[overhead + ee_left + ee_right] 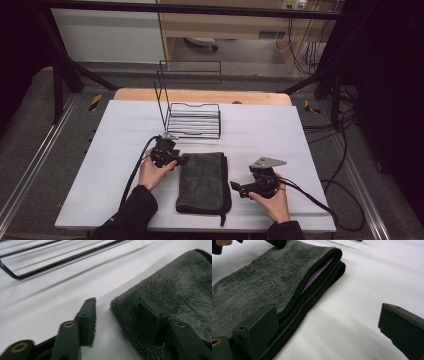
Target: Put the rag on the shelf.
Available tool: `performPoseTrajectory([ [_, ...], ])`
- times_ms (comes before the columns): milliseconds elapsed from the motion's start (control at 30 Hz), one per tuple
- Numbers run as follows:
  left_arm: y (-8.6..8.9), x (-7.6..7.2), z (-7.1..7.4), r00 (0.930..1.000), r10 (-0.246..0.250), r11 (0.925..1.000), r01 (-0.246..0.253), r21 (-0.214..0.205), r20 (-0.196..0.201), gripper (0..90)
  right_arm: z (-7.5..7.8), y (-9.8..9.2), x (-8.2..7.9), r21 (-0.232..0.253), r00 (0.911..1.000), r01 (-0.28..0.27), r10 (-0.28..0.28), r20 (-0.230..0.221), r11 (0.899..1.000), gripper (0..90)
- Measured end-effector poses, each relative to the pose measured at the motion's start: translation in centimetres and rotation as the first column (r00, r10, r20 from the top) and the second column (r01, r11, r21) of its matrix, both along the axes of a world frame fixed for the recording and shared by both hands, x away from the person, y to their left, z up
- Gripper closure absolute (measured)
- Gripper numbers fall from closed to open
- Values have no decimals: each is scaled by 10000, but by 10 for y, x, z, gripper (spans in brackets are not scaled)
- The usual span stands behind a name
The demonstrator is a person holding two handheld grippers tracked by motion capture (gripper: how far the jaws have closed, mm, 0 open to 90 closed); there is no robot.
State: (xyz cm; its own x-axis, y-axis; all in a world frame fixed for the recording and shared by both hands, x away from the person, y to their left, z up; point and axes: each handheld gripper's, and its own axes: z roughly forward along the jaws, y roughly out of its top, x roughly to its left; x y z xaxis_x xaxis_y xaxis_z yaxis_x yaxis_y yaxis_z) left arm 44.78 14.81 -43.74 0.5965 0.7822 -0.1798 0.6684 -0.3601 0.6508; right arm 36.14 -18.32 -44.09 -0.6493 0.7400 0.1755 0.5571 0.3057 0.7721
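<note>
Folded grey towel (202,182) lies long from 12 to 6 o'clock
Left gripper (181,160) straddles its far left corner, claw half apart; right gripper (234,186) claw wide apart

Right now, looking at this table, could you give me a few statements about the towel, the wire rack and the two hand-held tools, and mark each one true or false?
1. The grey towel lies folded flat on the white table. True.
2. The towel hangs over the wire rack. False: the rack stands bare behind it.
3. The left gripper has one of its fingers on the towel's edge. True.
4. The right gripper is clamped shut on the towel. False: its fingers stand wide apart beside the edge.
5. A purple layer shows inside the fold. True.
</note>
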Motion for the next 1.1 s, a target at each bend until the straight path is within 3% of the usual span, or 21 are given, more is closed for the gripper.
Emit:
performPoseTrajectory([
  [233,-3,0,-3,9994,-160,9998,156,-138,-309,644,0,0,1,98,10000,1,-1,-5,10000,38],
  [600,-7,-3,-4,9992,-240,9996,235,-162,-306,752,3,-1,8,547,9998,191,-188,-53,9983,48],
  [767,-9,-4,-5,9995,-204,9997,202,-107,-251,780,8,5,17,647,9993,368,-374,74,9972,60],
  [900,-12,-7,-5,9998,-183,9998,183,55,8,784,12,14,28,441,9984,439,-454,329,9981,93],
  [1100,-10,-6,-5,9997,-255,9997,255,45,-21,785,15,29,49,683,9974,686,-699,168,9953,118],
])
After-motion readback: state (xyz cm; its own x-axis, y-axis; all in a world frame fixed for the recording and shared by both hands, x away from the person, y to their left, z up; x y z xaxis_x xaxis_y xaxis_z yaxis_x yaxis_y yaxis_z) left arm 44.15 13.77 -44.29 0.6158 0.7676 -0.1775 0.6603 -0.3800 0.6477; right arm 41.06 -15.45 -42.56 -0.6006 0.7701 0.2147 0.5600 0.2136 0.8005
